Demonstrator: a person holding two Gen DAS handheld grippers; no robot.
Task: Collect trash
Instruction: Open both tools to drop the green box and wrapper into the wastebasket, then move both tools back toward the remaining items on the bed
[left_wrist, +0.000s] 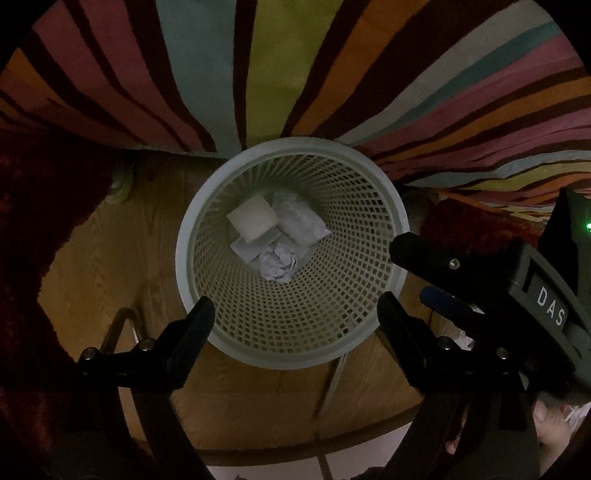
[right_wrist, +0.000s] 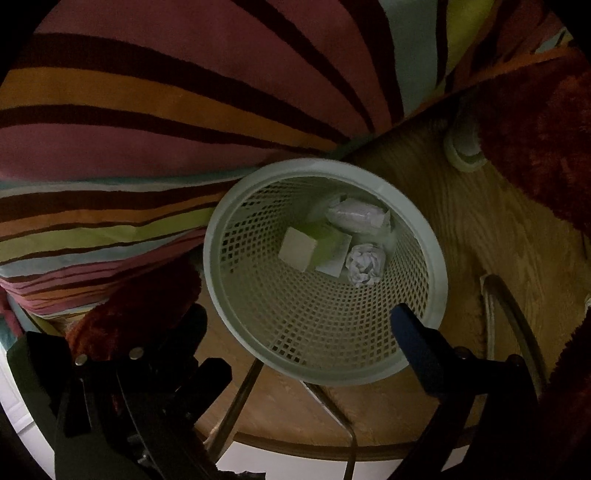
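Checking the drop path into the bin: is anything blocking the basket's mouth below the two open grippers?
Nothing visible. The mesh basket is open-topped; crumpled paper already lies at its bottom, and left gripper and right gripper hold nothing.

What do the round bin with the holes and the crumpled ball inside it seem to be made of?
The pale round lattice bin looks like moulded plastic: a smooth matte rim and a regular grid of square holes. The white crumpled ball inside it looks like paper, with sharp creases and a matte surface, though thin tissue cannot be ruled out.
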